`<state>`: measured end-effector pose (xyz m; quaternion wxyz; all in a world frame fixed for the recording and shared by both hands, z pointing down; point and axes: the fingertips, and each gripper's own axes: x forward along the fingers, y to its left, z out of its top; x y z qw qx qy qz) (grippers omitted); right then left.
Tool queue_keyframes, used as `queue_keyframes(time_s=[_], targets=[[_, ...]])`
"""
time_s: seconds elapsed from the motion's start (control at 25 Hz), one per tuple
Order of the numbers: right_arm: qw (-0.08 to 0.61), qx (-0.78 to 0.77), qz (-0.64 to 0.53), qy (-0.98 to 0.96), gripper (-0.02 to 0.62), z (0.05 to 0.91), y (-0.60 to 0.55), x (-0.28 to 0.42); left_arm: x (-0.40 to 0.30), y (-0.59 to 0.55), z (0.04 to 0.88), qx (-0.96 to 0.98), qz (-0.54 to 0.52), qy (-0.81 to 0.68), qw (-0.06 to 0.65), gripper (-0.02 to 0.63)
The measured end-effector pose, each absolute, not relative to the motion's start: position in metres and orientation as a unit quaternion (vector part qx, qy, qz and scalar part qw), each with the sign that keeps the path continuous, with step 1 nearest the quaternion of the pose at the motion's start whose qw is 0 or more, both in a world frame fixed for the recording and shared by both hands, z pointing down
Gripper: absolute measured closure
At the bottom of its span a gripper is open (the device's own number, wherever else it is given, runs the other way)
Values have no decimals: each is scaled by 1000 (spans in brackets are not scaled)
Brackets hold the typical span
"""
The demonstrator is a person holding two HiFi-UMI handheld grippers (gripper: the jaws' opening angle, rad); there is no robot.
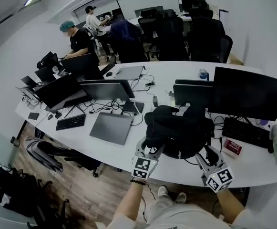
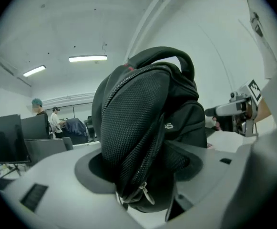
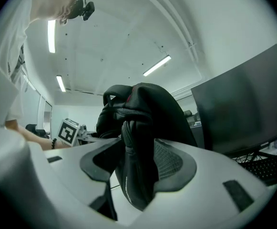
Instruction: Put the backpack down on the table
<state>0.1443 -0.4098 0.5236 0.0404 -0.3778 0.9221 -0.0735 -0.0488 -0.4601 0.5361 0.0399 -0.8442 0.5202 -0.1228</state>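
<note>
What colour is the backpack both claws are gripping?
Black, with mesh fabric; the backpack shows best in the left gripper view.

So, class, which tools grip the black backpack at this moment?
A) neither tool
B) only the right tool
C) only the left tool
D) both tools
D: the left tool and the right tool each pinch fabric of the backpack between their jaws.

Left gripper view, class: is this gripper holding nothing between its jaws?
No, the left gripper is clamped on a fold of the black backpack, whose mesh fabric fills the space between the jaws.
</note>
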Motion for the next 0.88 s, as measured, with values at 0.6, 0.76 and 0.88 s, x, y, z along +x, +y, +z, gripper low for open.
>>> queue_keyframes(time_s=[0.6,0.76,0.88], targets=[[70,-395,-85,912,387,511,-369,132,-85,-419,524,-836,-94,540,34,328],[79,-415,-86,902,387,507,-344,119,-104,-390,519,-840,-82,535,27,328],[87,-429,-85,895,386,504,-321,108,-120,-366,516,-845,-73,529,26,330]])
